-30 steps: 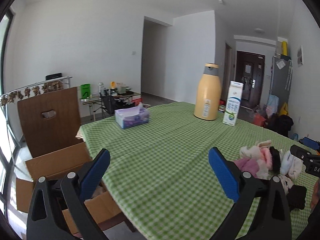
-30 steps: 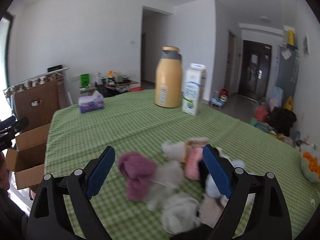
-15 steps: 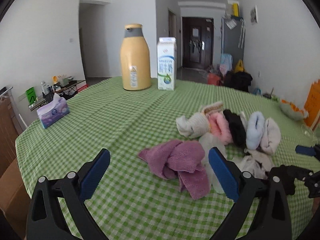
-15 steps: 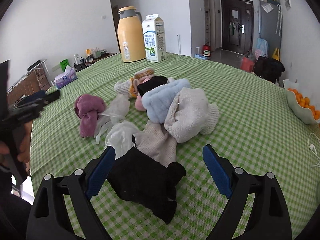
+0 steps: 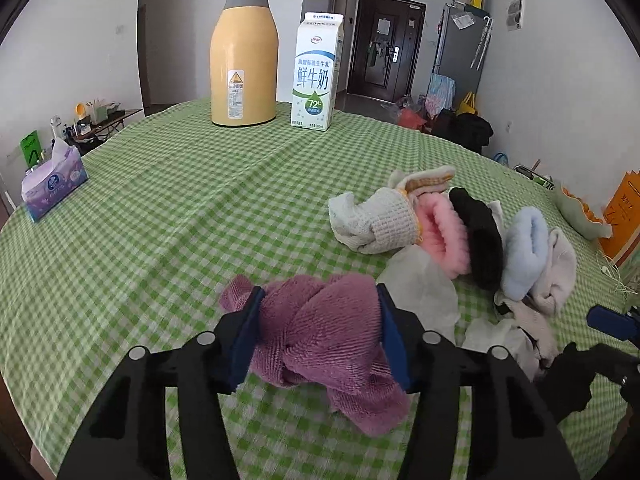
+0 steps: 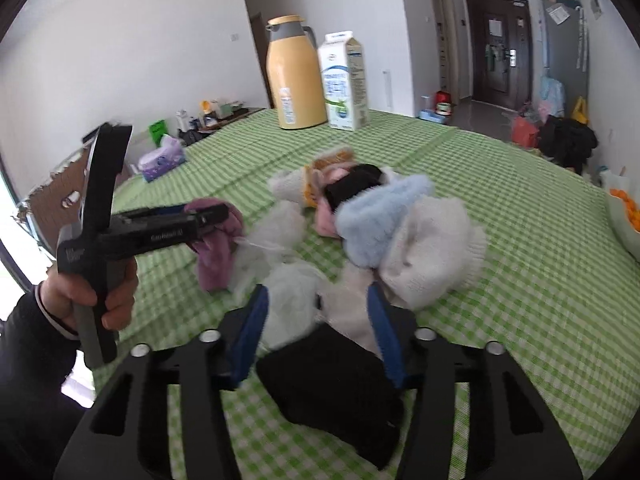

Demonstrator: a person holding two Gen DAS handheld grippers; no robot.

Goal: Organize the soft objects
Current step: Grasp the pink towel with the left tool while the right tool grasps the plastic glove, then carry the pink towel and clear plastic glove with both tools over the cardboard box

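The purple cloth [image 5: 320,332] hides its own sides behind the left gripper's [image 5: 318,332] blue pads [image 5: 246,336], so whether they press it cannot be read for certain. In the right wrist view the same cloth is half covered by that gripper's body. The right gripper [image 6: 318,328] shows only as a cut-off tip at the left view's right edge. Between its pads the white fabric [image 6: 288,304] and black cloth [image 6: 332,380] are smeared by blur; contact cannot be told. The bowl [image 6: 626,216] is cut by the frame edge. The person's sleeve [image 6: 28,344] runs out of the picture. Carton [image 6: 344,84] print is too small to read there.
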